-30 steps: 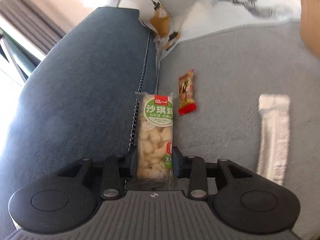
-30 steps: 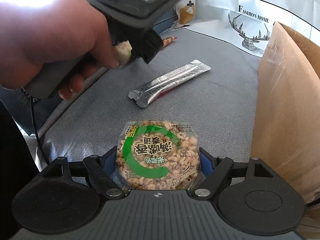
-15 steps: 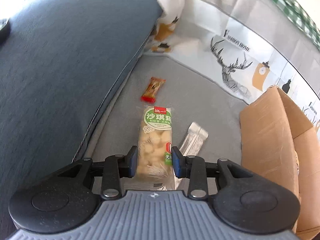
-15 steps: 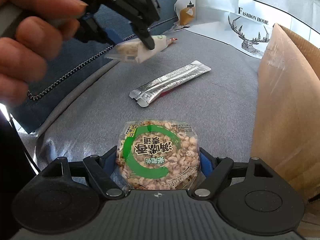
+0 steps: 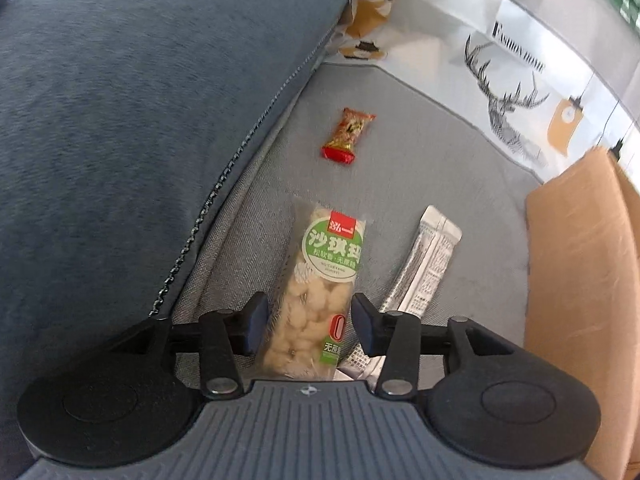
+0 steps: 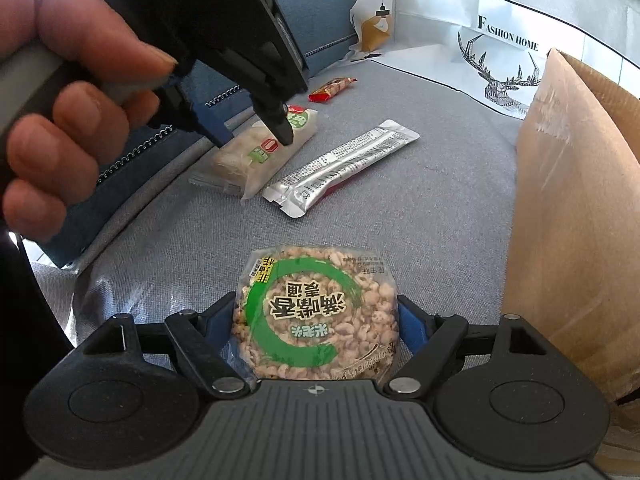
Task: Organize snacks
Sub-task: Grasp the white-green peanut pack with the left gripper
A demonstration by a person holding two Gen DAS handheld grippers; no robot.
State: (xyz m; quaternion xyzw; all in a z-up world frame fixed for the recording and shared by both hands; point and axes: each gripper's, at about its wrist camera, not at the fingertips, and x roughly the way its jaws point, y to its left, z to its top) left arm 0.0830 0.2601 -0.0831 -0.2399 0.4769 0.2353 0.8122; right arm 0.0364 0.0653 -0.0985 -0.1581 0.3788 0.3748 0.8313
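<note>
Now opening: left gripper (image 5: 307,326) held in a hand (image 6: 60,92), jaws drawing apart with the pale sachima bar (image 5: 320,292) between them, pads standing clear of the wrapper on both sides. Lying flat on the grey sofa seat (image 6: 420,208), that bar (image 6: 264,152), just beside the dark blue cushion (image 5: 120,120) and close alongside the silver stick packet (image 5: 424,272), whether touching it cannot be told. Farther up the seat and well apart from both, a small red-and-orange snack packet (image 5: 348,134). Also opening, by a little: right gripper (image 6: 316,332), jaws wide, with the round puffed-grain cake (image 6: 316,316) in its clear wrapper with a green ring set between them, the blue pads close at each side of the wrapper; whether pressing or merely beside it cannot be told. Resting low at the near edge of the seat, that cake, or held just above it, hard to say which. Standing to the right of everything, a cardboard box (image 6: 576,208), and behind it a white cloth (image 6: 460,20) printed with a deer and lettering.
</note>
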